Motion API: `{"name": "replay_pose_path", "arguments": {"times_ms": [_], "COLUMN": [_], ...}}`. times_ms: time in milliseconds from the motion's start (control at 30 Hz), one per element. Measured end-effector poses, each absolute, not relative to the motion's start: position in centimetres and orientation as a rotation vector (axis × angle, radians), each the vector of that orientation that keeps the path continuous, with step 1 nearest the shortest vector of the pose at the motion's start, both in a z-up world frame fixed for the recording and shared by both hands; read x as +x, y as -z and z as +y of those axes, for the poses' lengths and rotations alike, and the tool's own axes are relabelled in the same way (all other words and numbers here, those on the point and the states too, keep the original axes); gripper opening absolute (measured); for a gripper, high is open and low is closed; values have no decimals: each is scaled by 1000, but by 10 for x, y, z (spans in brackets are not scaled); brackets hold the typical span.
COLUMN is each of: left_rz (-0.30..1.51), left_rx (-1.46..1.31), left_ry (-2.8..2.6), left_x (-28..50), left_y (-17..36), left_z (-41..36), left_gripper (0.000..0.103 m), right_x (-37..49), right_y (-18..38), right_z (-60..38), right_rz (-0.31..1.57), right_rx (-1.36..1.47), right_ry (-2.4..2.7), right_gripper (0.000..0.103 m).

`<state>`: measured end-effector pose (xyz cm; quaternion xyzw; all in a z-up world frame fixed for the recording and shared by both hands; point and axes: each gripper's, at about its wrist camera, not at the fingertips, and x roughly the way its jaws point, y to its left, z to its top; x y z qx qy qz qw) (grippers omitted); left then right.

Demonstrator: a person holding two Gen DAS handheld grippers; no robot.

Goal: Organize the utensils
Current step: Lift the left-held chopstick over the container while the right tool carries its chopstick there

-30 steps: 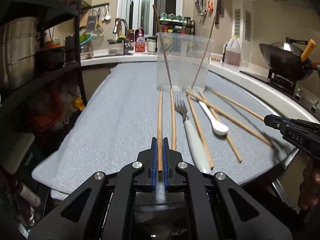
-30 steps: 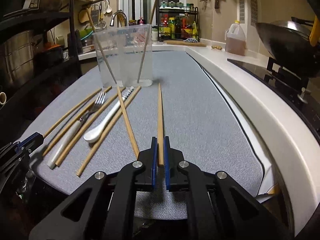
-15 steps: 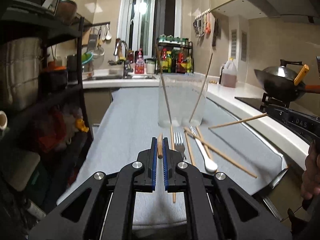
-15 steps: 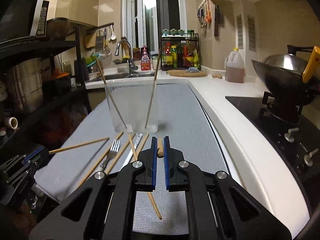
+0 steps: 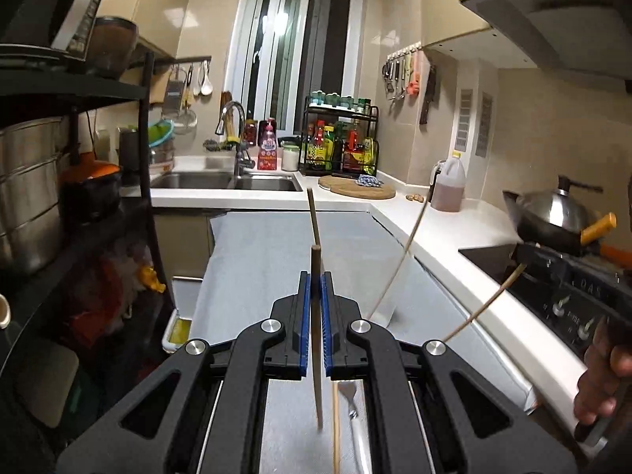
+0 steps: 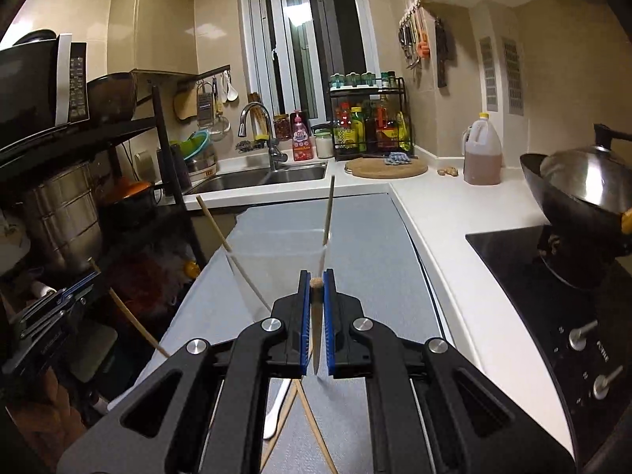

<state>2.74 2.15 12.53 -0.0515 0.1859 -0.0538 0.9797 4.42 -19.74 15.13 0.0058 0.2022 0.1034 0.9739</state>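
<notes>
Both claws, left claw and right claw, each pinch one chopstick.

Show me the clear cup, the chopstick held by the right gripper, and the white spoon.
clear cup (image 6: 276, 264): right wrist view, front wall below the rim.
chopstick (image 6: 316, 326): right wrist view, shaft between the blue fingers.
white spoon (image 6: 276, 410): right wrist view, handle on the mat.

Tan chopstick; blue-padded black tongs; grey mat; white spoon.
</notes>
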Motion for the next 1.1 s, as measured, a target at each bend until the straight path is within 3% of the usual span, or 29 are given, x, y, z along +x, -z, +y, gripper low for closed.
{"name": "replay_pose_path", "arguments": {"times_ms": [333,733,900,1100], "left_rz": [469,369,353,481], "left_rx": [-106,-116,-106,-58], "left_ry": [118,179,171,168], "left_x": [79,143,174,222], "left_y": [-165,-265,-264,-210], "left_z": [23,6,-7,-25], "left_gripper": [5,5,5,5], "right_x": [85,120,148,178], "right_y": [-204,-292,-280,-228], "right_z": [-189,-167,-163,-163], "right_rz": [449,322,337,418], "right_rx": [46,27,19,23], "right_ry": [-252,-311,-295,-322], "right_gripper": [6,6,6,6]}}
